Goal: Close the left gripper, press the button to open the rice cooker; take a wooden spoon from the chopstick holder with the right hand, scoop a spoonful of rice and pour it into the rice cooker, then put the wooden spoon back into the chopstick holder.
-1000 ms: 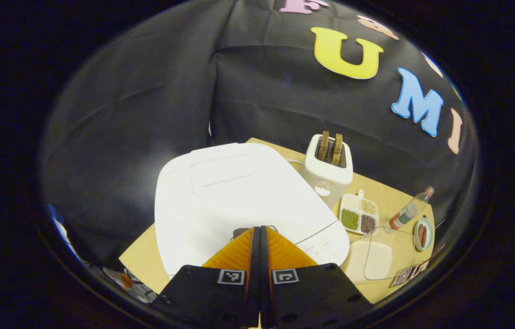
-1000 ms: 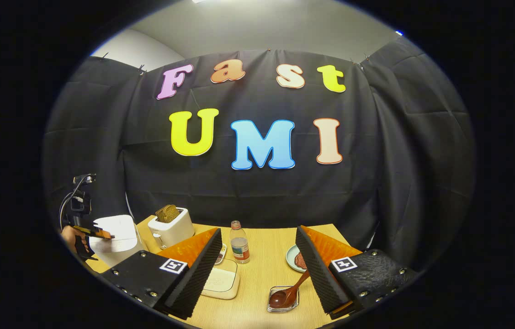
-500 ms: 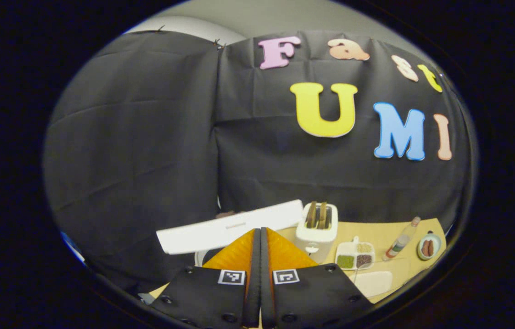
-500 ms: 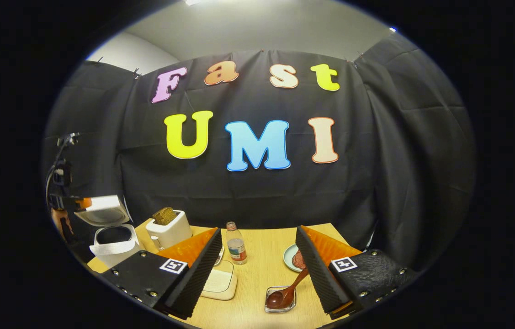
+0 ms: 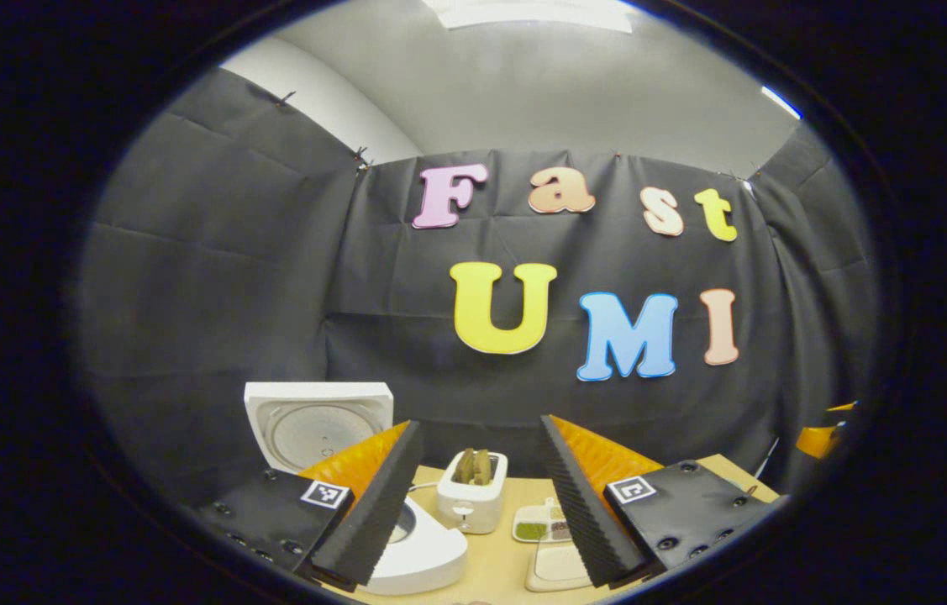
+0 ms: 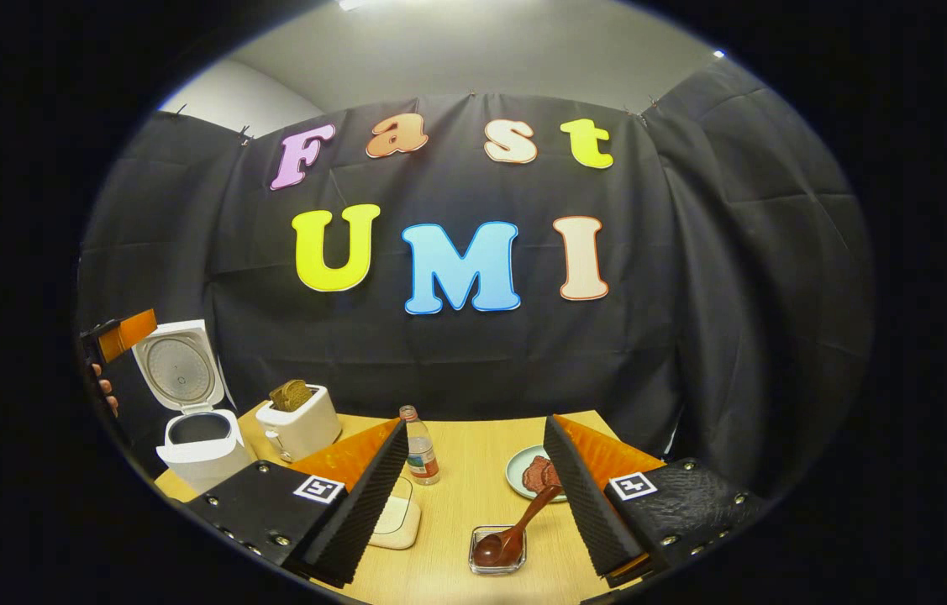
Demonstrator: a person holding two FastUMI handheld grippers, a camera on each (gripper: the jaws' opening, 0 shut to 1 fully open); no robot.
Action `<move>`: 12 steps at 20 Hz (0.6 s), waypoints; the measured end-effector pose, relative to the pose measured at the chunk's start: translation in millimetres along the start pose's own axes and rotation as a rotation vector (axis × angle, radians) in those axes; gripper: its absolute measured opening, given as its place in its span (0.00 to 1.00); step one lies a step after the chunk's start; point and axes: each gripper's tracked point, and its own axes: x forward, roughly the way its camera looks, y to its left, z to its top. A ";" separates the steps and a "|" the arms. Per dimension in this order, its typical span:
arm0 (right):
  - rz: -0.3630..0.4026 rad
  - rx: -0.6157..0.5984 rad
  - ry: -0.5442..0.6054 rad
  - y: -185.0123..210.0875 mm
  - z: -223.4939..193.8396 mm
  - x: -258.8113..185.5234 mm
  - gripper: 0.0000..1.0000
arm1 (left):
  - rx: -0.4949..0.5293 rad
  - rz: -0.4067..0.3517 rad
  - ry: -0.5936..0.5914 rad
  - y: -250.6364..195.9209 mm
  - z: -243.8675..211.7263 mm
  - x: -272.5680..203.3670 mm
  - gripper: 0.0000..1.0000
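Since a second ago our left gripper [image 5: 477, 458] has gone from clenched jaws resting on the rice cooker's lid to jaws spread wide and pulled back from it, holding nothing. Half a second ago the lid was only part way up; now it stands fully raised, and we see its round inner face both in the left gripper view and in the right gripper view. The rice cooker [image 6: 197, 441] sits open at the left end of the bench [image 6: 473, 470], its dark pot showing from above.

Our right gripper [image 6: 477, 479] has barely shifted over that second. Its jaws are released, wide apart, and touch nothing. Between them, lower on the bench, the wooden spoon [image 6: 511, 533] rests with its bowl in a small clear holder [image 6: 497, 561] and its handle leaning up to the right. A flat container of rice [image 6: 396, 521] lies just beside the left finger of that gripper.

Behind these we see a toaster [image 6: 298, 416] with bread in it beside the rice cooker, a bottle [image 6: 418, 454], and a plate [image 6: 523, 475] with brown food. In the right gripper view, the left gripper [image 6: 124, 332] shows at the far left beside the raised lid, with fingertips of a hand [image 6: 106, 391] below it.
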 end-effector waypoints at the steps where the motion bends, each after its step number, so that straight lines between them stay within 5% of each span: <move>1: -0.003 -0.001 0.000 -3.5 -2.1 0.8 0.99 | -0.005 -0.009 0.009 -5.4 -4.2 -1.8 0.96; 12: -0.007 -0.001 0.058 -46.9 -42.3 31.9 0.98 | -0.079 -0.079 0.180 -37.9 -65.1 -11.4 0.96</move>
